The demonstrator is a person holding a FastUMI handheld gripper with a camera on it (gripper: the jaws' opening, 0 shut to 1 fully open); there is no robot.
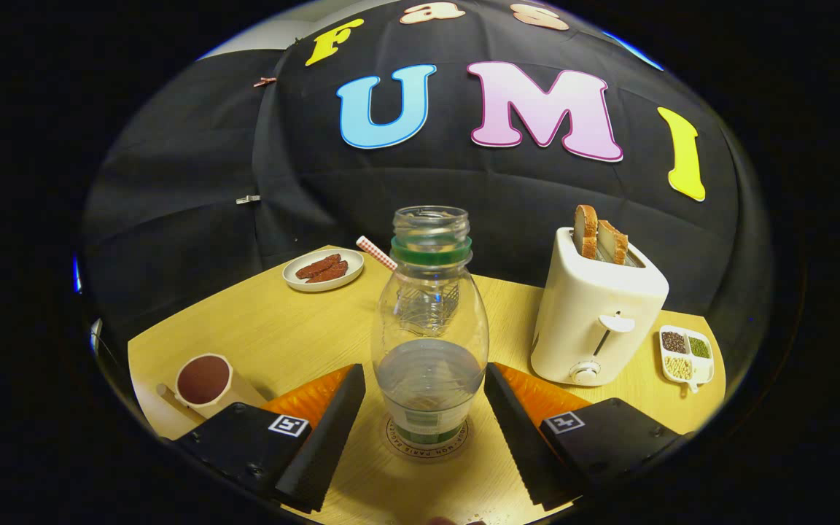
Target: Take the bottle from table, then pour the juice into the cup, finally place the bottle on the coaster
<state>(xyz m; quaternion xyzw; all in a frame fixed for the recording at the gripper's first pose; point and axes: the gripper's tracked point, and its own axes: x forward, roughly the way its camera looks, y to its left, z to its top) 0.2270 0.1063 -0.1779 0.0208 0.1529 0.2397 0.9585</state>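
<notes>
A clear plastic bottle [430, 321] with a green neck ring and no cap stands upright on a round printed coaster [427, 446]. A little clear liquid is left in its lower part. My gripper [424, 372] is open, with one finger on each side of the bottle's lower body; a thin gap shows at the left finger [332, 430], and the right finger [518, 430] lies close to the wall. A pale cup [203, 380] holding dark red juice stands on the table just outside the left finger.
A white toaster [595, 313] with two bread slices stands beyond the right finger, with a small tray of seeds [686, 355] next to it. A plate of sausages [323, 269] and a red-checked straw [376, 253] lie farther back on the wooden table [281, 328].
</notes>
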